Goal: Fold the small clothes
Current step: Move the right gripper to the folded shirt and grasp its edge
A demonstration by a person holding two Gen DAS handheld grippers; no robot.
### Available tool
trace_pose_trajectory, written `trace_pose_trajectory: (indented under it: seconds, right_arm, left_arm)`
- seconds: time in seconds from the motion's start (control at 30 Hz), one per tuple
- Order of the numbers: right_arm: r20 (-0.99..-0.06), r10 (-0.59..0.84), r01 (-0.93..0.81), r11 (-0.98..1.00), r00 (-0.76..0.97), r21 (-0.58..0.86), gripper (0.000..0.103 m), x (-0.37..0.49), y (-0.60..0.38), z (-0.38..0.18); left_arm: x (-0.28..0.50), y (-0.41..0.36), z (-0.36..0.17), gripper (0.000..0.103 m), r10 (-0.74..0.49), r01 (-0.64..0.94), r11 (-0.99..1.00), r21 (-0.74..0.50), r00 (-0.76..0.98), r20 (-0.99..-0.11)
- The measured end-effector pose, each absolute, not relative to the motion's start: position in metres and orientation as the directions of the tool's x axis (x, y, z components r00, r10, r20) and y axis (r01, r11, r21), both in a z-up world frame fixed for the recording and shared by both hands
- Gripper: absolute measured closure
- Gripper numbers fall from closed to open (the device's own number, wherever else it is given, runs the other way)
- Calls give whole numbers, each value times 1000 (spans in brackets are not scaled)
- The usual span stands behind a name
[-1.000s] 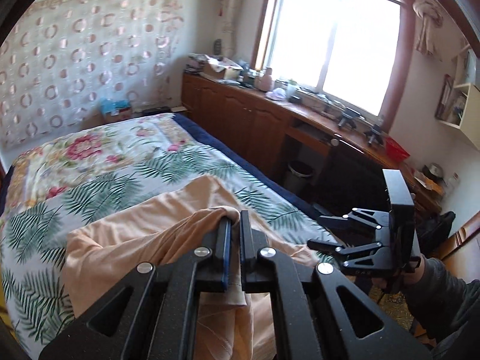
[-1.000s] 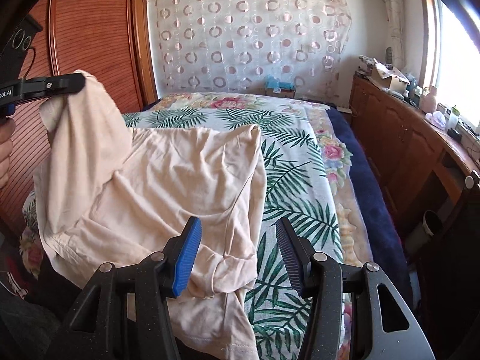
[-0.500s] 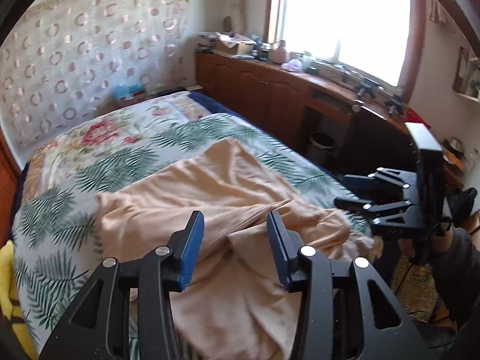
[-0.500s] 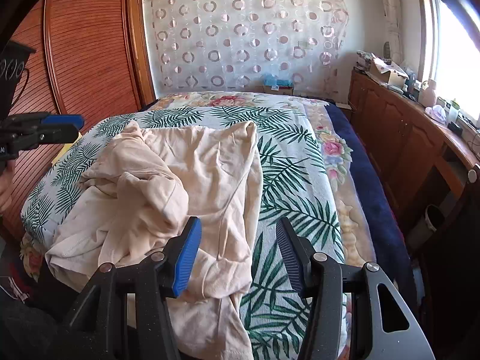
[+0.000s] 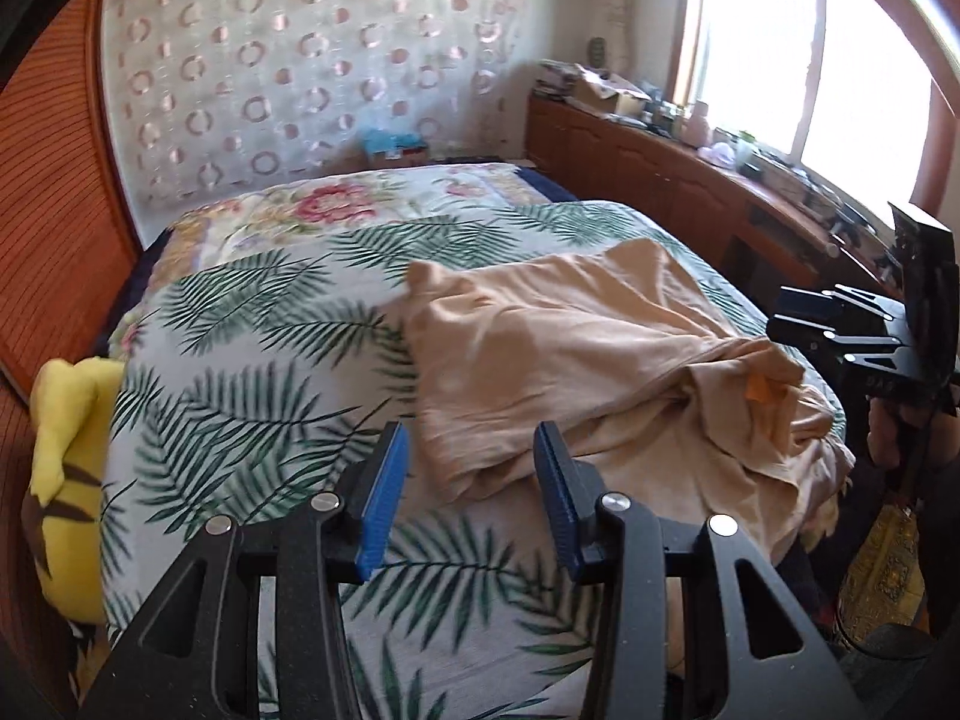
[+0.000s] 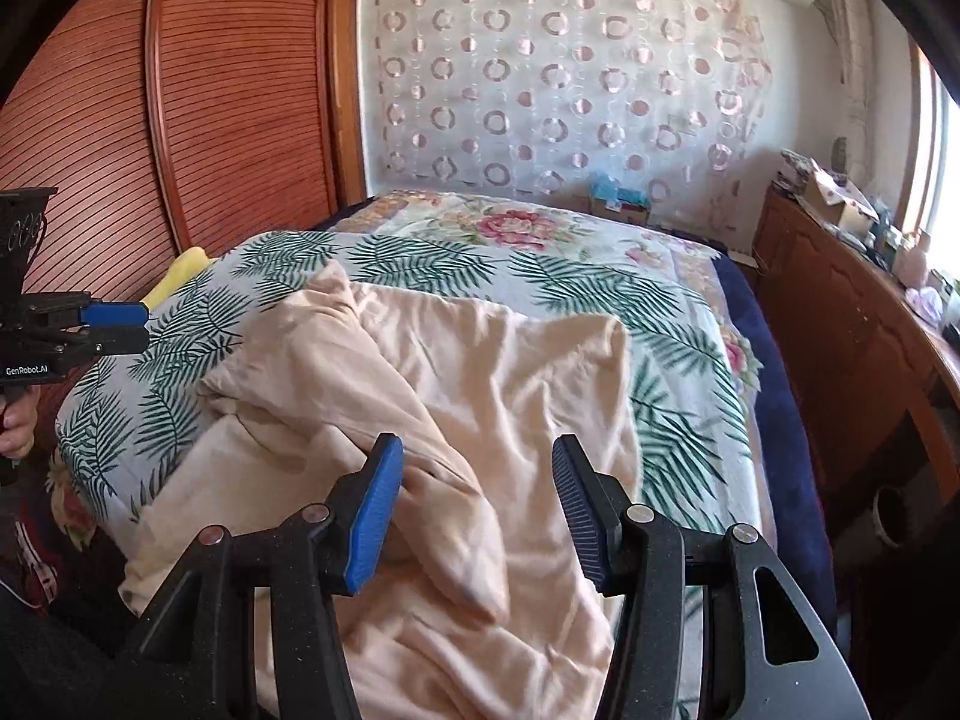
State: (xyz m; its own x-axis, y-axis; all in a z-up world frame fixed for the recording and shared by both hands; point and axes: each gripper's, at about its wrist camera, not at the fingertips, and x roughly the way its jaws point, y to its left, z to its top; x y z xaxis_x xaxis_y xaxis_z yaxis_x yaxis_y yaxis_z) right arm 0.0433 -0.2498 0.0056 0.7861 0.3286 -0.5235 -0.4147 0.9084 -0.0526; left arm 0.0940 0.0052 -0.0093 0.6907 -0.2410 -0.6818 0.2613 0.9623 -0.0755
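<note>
A peach-coloured garment (image 5: 576, 360) (image 6: 456, 420) lies rumpled on the bed (image 5: 252, 324) (image 6: 600, 276), its far part spread fairly flat and its near part bunched in loose folds that spill over the bed's near edge; in the right wrist view it fills the middle from 9 to 5 o'clock. The left gripper (image 5: 471, 498) (image 6: 117, 327) hovers wide open with nothing between its blue pads; the right gripper (image 6: 477, 507) is likewise spread wide above the bunched cloth, holding nothing. A cardboard box (image 5: 606, 90) sits on the wooden cabinet (image 5: 630, 162) at 1 o'clock, its contents too small to tell; a yellow plush toy (image 5: 60, 480) lies at 9 o'clock beside the bed.
</note>
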Motion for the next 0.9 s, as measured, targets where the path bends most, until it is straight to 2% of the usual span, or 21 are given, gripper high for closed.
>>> trace_pose_trajectory:
  seconds: [0.43,0.77,0.8,0.83,0.9]
  right_arm:
    - [-560,427,-543,838,710,-51,49,84,-181,8]
    - [-650,489,-672,739,582,-45,49,127,-106,-7]
    - [-662,492,-688,724,565,-50,49,130,-97,-11]
    - [-673,493,-700,712,552,-52,49,131,-91,-15]
    - [-699,486,-725,685,524,-67,49,137,-75,-23]
  left_arm:
    - [88,65,-20,59,-158,120,987,-102,727,-669]
    - [87,88,-27,58,-154,87,987,-133,728,-668]
    - [87,89,-27,53,-159,88,986,-139,728,-667]
    - [87,89,-27,39,-157,85,987,-139,728,-667]
    - [85,92,-25,26,-151,78,987,-140,743,-652]
